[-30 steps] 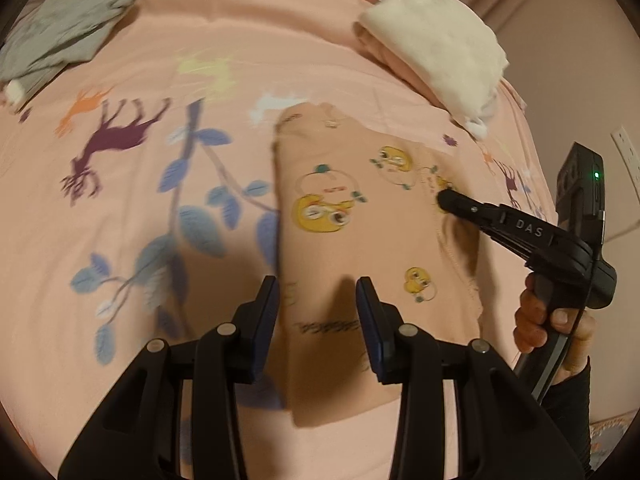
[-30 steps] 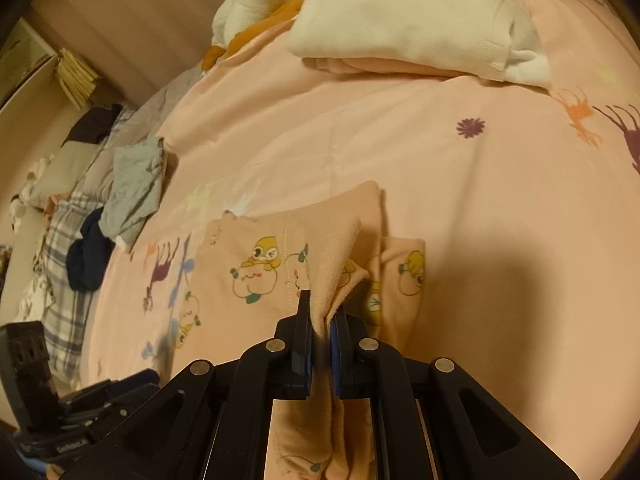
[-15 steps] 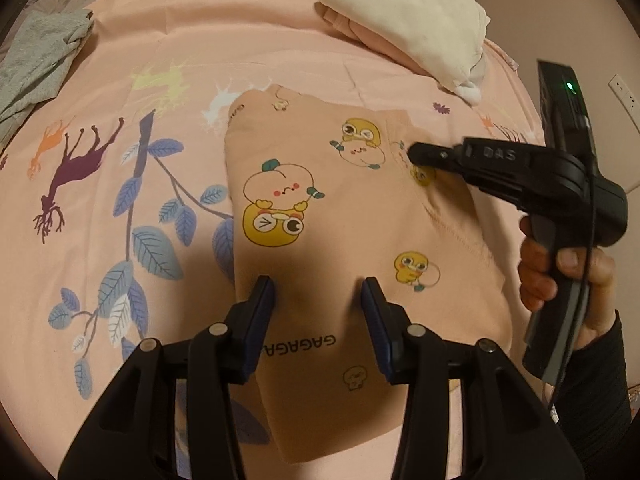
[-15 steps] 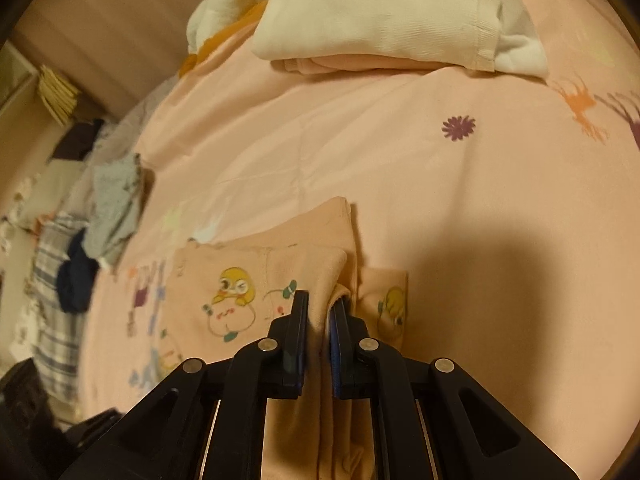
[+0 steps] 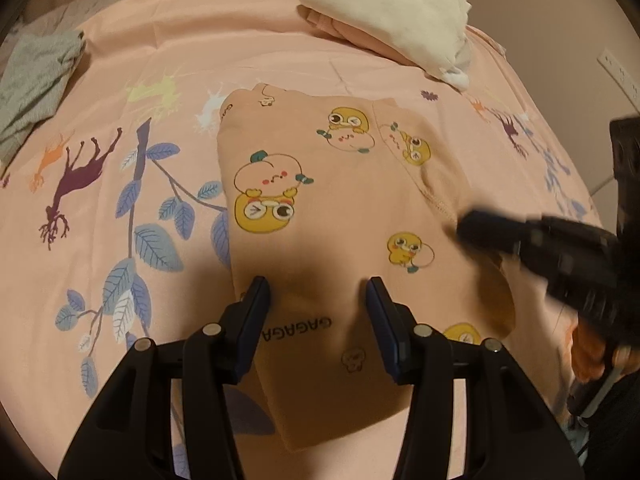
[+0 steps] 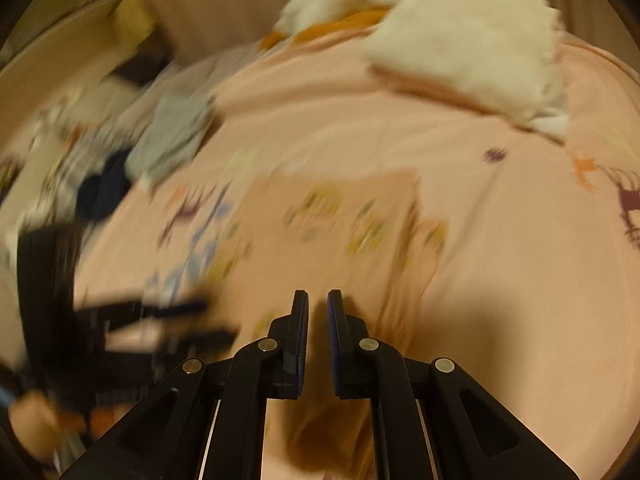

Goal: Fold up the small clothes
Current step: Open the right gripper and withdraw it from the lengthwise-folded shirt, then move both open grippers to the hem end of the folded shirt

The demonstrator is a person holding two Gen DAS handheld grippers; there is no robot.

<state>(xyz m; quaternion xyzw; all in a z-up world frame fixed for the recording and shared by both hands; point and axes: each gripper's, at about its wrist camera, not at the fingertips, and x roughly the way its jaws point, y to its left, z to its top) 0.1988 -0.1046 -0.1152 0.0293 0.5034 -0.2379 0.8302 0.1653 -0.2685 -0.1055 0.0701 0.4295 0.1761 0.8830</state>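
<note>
A small peach garment (image 5: pixel 320 216) printed with yellow cartoon ducks lies partly folded on the pink bedsheet (image 5: pixel 140 60). Its right side is folded in over the middle. My left gripper (image 5: pixel 318 300) is open and empty, its fingers just above the garment's near end. My right gripper (image 6: pixel 318 304) has its jaws a small gap apart with nothing between them, above the garment's (image 6: pixel 332 216) near right edge. It shows blurred at the right of the left wrist view (image 5: pixel 468 226).
A folded stack with a cream garment (image 5: pixel 392 12) on top lies at the far right of the bed. A grey garment (image 5: pixel 36 84) lies at the far left. More clothes (image 6: pixel 100 184) are piled beyond the bed's left side. A wall socket (image 5: pixel 618 76) is at right.
My right gripper has let go of the garment's folded edge and pulled back toward the near right. The flap now lies flat. The left gripper stayed open over the near end.
</note>
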